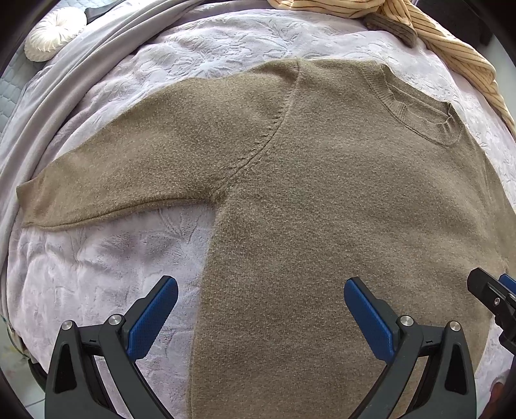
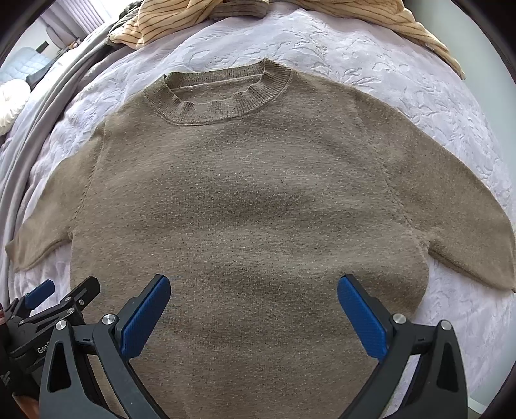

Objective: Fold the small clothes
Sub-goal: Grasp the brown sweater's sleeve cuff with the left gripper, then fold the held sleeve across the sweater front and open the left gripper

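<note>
Your left gripper & right gripper: fingers spread wide, holding nothing, brown sweater flat beyond both sets of tips.

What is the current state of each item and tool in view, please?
Brown sweater: spread flat, front up, both sleeves out, unfolded.
Striped garment: crumpled at the far edge of the bed.
Lilac blanket: spread under the sweater.
Left tool: open, empty, above the sweater's lower left side.
Right tool: open, empty, above the sweater's lower middle.
</note>
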{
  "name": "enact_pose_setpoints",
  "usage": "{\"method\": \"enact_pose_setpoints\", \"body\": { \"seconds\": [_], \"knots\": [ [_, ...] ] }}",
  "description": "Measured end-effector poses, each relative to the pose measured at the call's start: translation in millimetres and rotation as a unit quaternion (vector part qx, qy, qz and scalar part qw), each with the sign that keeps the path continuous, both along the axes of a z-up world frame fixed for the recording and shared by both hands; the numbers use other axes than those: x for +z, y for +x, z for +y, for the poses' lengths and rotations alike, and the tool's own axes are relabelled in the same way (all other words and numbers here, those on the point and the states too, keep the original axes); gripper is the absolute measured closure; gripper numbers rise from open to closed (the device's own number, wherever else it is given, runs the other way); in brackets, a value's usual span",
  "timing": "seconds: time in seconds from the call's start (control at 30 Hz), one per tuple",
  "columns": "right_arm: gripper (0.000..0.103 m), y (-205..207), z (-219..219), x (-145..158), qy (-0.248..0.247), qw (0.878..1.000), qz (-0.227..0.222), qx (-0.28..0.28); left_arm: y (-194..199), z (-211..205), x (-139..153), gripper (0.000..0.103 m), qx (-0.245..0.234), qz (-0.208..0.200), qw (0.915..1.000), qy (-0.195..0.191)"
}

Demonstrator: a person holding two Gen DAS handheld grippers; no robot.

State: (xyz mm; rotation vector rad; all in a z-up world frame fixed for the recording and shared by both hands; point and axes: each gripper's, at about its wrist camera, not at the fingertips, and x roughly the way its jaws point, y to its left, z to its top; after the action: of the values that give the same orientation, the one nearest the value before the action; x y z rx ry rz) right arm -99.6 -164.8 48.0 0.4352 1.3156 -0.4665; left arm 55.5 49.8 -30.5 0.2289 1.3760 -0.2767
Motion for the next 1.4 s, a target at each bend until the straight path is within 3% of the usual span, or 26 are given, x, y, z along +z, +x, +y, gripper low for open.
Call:
{"method": "enact_pose_setpoints", "body": {
  "seconds": [0.17, 0.27, 0.43, 0.53, 0.63, 0.73, 0.8, 0.83, 0.87, 0.9, 0.93, 1.0, 1.13, 1.3, 1.4],
  "knots": [
    [0.000, 5, 9, 0, -0.001, 1.000, 0.000, 0.011, 15, 36, -1, 0.000, 0.040, 0.007, 0.9968, -0.070],
    [0.000, 9, 18, -1, 0.000, 1.000, 0.003, 0.020, 34, 87, -4, 0.000, 0.096, -0.003, 0.9881, -0.120],
    [0.000, 16, 36, -4, 0.003, 0.999, 0.009, 0.036, 62, 179, -20, 0.000, 0.185, -0.043, 0.9746, -0.119],
    [0.000, 21, 46, -7, 0.003, 0.999, 0.014, 0.047, 82, 231, -37, 0.000, 0.245, -0.039, 0.9602, -0.129],
    [0.000, 25, 56, -10, 0.002, 0.998, 0.018, 0.055, 103, 261, -46, 0.000, 0.276, -0.047, 0.9483, -0.149],
    [0.000, 28, 64, -13, 0.003, 0.998, 0.022, 0.059, 119, 273, -46, 0.000, 0.286, -0.069, 0.9447, -0.145],
    [0.000, 29, 69, -14, 0.004, 0.998, 0.023, 0.061, 124, 275, -39, 0.006, 0.294, -0.098, 0.9408, -0.138],
    [0.000, 29, 71, -14, 0.005, 0.998, 0.023, 0.062, 125, 274, -35, 0.026, 0.296, -0.108, 0.9397, -0.134],
    [0.000, 28, 73, -14, 0.006, 0.998, 0.023, 0.064, 128, 276, -33, 0.052, 0.293, -0.108, 0.9404, -0.135],
    [0.000, 28, 75, -14, 0.007, 0.998, 0.023, 0.065, 130, 275, -33, 0.068, 0.281, -0.104, 0.9418, -0.152],
    [0.000, 28, 76, -14, 0.007, 0.998, 0.022, 0.067, 131, 272, -34, 0.098, 0.265, -0.098, 0.9419, -0.181],
    [0.000, 27, 76, -14, 0.010, 0.997, 0.019, 0.067, 128, 269, -23, 0.097, 0.252, -0.110, 0.9391, -0.206],
    [0.000, 21, 67, -9, 0.015, 0.998, 0.001, 0.058, 116, 231, 22, 0.097, 0.182, -0.165, 0.9466, -0.209],
    [0.000, 2, 46, -2, 0.025, 0.999, -0.021, 0.028, 95, 136, 84, 0.098, 0.053, -0.204, 0.9492, -0.234],
    [0.000, -15, 27, 3, 0.028, 0.999, -0.028, 0.007, 81, 53, 96, 0.098, -0.024, -0.191, 0.9492, -0.249]
  ]
}}
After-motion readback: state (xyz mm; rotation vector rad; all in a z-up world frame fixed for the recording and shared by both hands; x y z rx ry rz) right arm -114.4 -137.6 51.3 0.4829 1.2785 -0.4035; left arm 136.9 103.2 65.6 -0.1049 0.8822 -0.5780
